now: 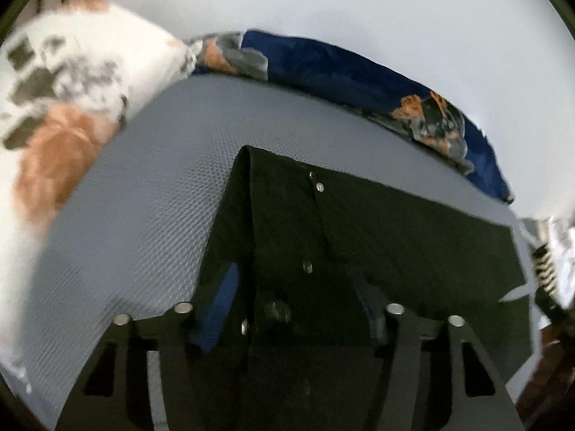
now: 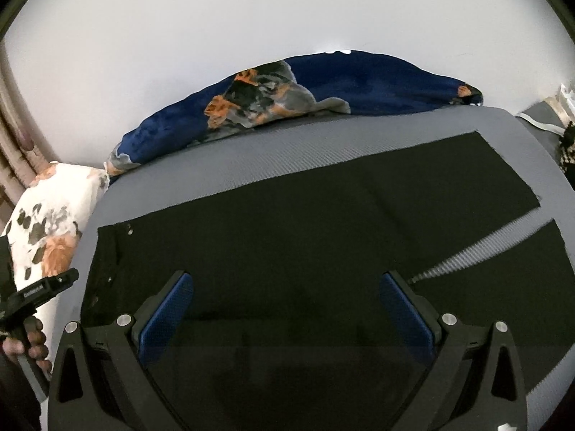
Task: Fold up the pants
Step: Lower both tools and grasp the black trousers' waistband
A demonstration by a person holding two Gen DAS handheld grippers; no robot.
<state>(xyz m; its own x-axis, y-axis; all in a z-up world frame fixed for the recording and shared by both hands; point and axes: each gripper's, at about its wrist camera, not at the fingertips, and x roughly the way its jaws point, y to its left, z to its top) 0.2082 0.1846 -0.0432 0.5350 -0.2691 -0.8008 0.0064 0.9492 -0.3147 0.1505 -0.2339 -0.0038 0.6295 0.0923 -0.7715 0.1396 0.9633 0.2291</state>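
Crosswise, pants [image 2: 287,222] waistband left, legs right

Black pants [image 1: 359,222] waistband lifted between left gripper [image 1: 287,309] blue pads, grey mattress [image 1: 143,186], floral pillow [image 1: 72,82] at left edge, navy blanket [image 1: 341,68] along far edge

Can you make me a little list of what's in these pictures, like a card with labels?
place: a bed with a grey sheet
clothes: black pants lying flat on the sheet, the two legs spread a little apart at the ends
pants detail: small metal buttons near the waist
at the back: a dark blue flowered blanket along the wall
at the side: a white flowered pillow
left gripper: over the waist of the pants, fingers partly apart
right gripper: open, over the pants
folding: not started yet
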